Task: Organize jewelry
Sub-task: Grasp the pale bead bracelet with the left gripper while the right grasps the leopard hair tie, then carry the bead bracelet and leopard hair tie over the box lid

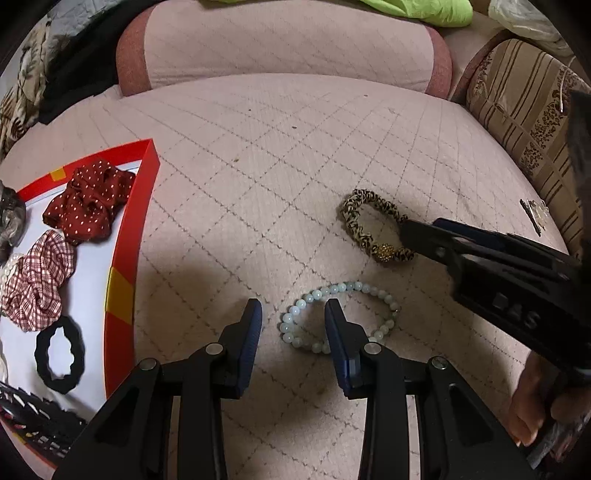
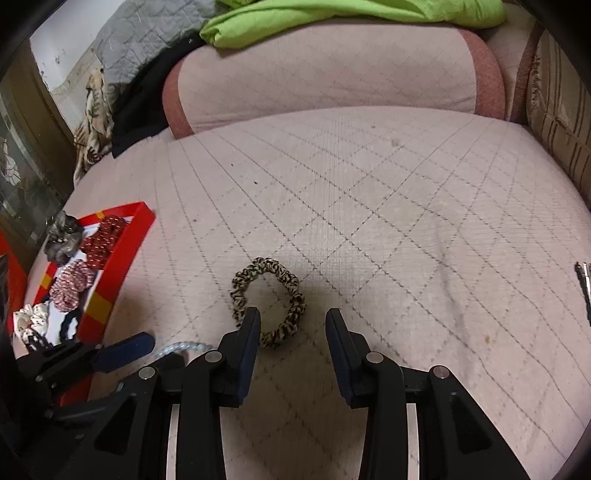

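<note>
A pale green bead bracelet [image 1: 314, 299] lies on the pink quilted cushion [image 1: 280, 155]. My left gripper [image 1: 293, 314] is open, its left edge of the bracelet lying between the fingers. A leopard-print scrunchie [image 1: 354, 212] with a gold bead lies further right. My right gripper [image 2: 291, 321] is open over the scrunchie's [image 2: 291, 295] near side; in the left wrist view it [image 1: 410, 230] reaches the scrunchie from the right. A red box [image 1: 146, 184] at the left holds a red dotted scrunchie [image 1: 85, 199], a checked one [image 1: 37, 280] and a black one [image 1: 59, 354].
A pink back cushion [image 1: 288, 40] stands behind, with green cloth [image 1: 424, 11] on top. A striped cushion [image 1: 517, 110] is at the right. A hair clip [image 1: 533, 214] lies near the right edge. The bracelet [image 2: 184, 347] and left gripper [image 2: 122, 350] show low left in the right wrist view.
</note>
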Motion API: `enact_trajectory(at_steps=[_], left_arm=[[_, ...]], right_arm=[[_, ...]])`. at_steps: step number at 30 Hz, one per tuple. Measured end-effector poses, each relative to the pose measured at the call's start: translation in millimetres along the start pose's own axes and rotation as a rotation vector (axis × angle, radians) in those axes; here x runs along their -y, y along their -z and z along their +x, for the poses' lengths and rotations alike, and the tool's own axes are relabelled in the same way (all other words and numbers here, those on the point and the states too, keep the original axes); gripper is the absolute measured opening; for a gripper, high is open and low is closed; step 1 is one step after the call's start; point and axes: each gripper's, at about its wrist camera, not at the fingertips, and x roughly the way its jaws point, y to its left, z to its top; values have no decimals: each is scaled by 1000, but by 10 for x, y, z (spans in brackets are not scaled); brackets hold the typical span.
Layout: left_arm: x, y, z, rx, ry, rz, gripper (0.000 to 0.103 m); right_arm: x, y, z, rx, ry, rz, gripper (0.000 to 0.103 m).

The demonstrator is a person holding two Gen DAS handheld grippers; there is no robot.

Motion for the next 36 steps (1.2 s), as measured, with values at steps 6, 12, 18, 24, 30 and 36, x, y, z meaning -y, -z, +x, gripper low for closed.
enact_trajectory(at_steps=[6, 12, 18, 24, 30, 36], left_arm=[[-2, 2, 44, 18, 11, 8, 34], [60, 5, 73, 41, -9, 12, 34], [162, 40, 43, 38, -39, 23, 5], [120, 69, -33, 18, 7, -34, 5], [100, 120, -338, 51, 10, -47, 5], [99, 165, -689, 93, 14, -54, 5]], right_arm=[[-10, -19, 119, -7, 18, -18, 40], [-36, -39, 199, 4, 49, -37, 33], [1, -36, 173, 13, 28, -21, 8], [-16, 1, 52, 17, -7, 17, 7], [-144, 57, -278, 67, -5, -9, 7], [-204, 108, -647, 118, -23, 8, 7]])
